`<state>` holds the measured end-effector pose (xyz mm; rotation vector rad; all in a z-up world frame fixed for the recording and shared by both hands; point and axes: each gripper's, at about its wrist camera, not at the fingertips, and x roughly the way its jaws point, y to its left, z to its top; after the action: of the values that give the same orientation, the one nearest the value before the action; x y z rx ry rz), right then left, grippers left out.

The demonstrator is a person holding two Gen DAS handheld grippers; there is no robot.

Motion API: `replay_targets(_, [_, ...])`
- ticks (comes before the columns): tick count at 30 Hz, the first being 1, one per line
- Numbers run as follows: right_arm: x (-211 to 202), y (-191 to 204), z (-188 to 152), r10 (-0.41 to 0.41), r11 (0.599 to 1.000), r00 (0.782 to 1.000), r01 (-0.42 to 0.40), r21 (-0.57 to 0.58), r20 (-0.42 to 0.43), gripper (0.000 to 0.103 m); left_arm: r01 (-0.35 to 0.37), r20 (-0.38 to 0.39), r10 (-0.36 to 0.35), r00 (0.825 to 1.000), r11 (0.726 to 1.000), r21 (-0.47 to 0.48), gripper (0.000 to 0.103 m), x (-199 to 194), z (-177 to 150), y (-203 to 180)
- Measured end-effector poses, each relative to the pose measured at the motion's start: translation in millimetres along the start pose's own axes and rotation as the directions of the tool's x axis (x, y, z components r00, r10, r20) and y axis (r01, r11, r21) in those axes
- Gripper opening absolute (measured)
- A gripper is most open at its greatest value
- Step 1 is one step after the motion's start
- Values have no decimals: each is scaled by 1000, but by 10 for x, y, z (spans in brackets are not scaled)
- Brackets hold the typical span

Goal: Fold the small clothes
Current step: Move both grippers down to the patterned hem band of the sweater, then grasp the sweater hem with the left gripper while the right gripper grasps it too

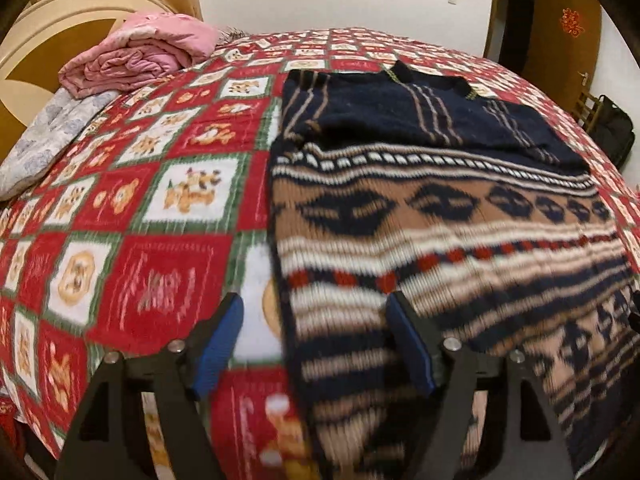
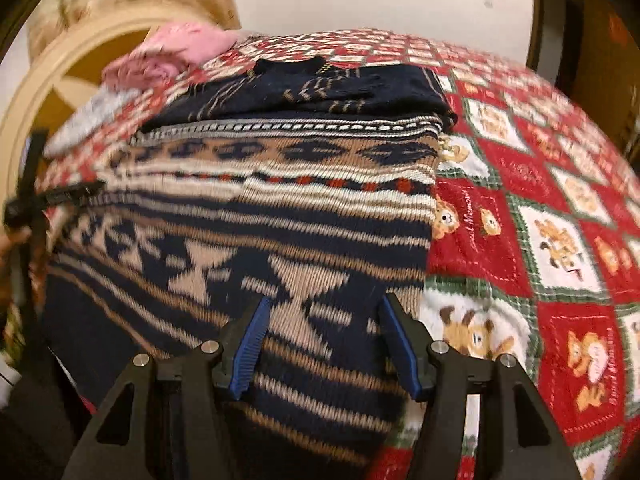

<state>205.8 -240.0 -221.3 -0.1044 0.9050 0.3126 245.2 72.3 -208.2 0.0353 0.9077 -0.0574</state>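
Note:
A patterned knit sweater (image 1: 440,216) in navy, tan, white and red lies flat on the bed, its navy sleeves folded across the chest near the collar. It also shows in the right wrist view (image 2: 260,216). My left gripper (image 1: 316,312) is open and empty, hovering over the sweater's lower left edge. My right gripper (image 2: 324,312) is open and empty, hovering over the sweater's lower right part. The left gripper (image 2: 52,196) shows at the left edge of the right wrist view.
A red, white and green bear-print quilt (image 1: 152,208) covers the bed. A folded pink blanket (image 1: 140,52) and a grey-white pillow (image 1: 44,140) lie at the headboard side. A wooden door (image 1: 560,32) and a dark bag (image 1: 612,128) stand beyond the bed.

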Motion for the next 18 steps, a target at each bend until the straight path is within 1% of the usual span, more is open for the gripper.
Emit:
replay_targets(3, [-17, 67, -74, -32, 999, 999, 32, -40, -13, 58, 26, 0, -26, 1000, 999, -23, 80, -79, -94, 61])
replay_targets(7, [-45, 44, -92, -29, 1000, 999, 29, -7, -23, 58, 40, -20, -40, 999, 999, -20, 80, -172, -185, 37])
replay_targets(8, [-53, 49, -93, -27, 1000, 999, 27, 1, -25, 58, 58, -26, -58, 998, 998, -22, 80, -213, -215, 31])
replay_targets(10, [-73, 77, -115, -32, 999, 999, 32, 6, -25, 58, 120, -59, -123, 991, 992, -42, 80, -251, -294, 21])
replay_targets(11, [-83, 93, -135, -37, 999, 999, 37, 5, -24, 58, 124, -64, -126, 990, 991, -44, 80, -268, -335, 14])
replay_targets(14, [-116, 113, -182, -39, 999, 999, 39, 15, -16, 58, 87, -62, -87, 994, 996, -2, 80, -338, -494, -80])
replay_targets(18, [-164, 104, -229, -21, 998, 1000, 22, 52, -9, 58, 80, -71, -79, 994, 997, 8, 80, -412, -643, -129])
